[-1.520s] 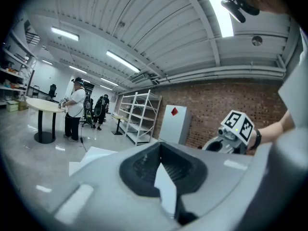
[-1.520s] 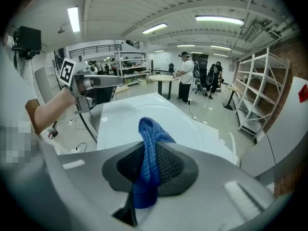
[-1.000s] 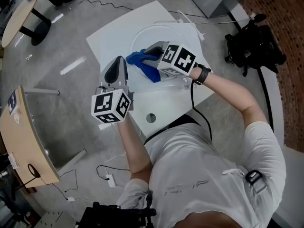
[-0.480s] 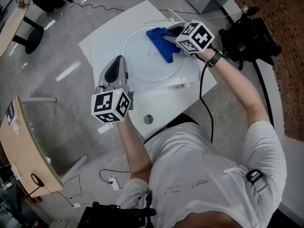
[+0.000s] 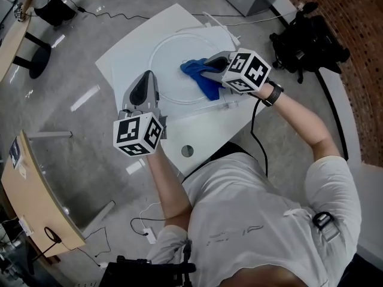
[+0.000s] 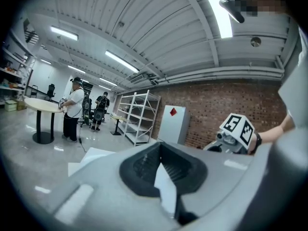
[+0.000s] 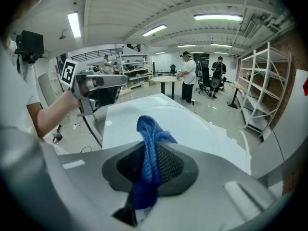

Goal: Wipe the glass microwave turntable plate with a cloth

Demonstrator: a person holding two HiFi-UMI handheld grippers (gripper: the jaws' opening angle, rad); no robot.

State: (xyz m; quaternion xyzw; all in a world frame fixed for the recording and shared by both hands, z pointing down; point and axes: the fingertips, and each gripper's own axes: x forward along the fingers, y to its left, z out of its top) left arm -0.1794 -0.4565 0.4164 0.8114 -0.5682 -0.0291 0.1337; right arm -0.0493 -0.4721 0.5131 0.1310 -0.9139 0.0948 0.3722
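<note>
The round glass turntable plate (image 5: 170, 55) lies flat on a white table (image 5: 203, 130). My right gripper (image 5: 203, 72) is shut on a blue cloth (image 5: 209, 88) and presses it onto the plate's right part. In the right gripper view the cloth (image 7: 148, 129) bunches up between the jaws of that gripper (image 7: 149, 146), with the plate (image 7: 192, 124) beyond. My left gripper (image 5: 148, 75) rests at the plate's left rim, jaws shut (image 6: 162, 150). A thin white sliver shows between them. I cannot tell whether it grips the rim.
The table has a round hole (image 5: 187, 150) near its front edge. A black bag (image 5: 305, 40) lies on the floor at the right, and cables run behind the table. A wooden tabletop (image 5: 36, 184) stands at the left. People stand far off by a round table (image 7: 166, 79).
The right gripper has swept the cloth across the plate, from its near-left part to the far right and back to the near right. The left gripper has stayed put.
</note>
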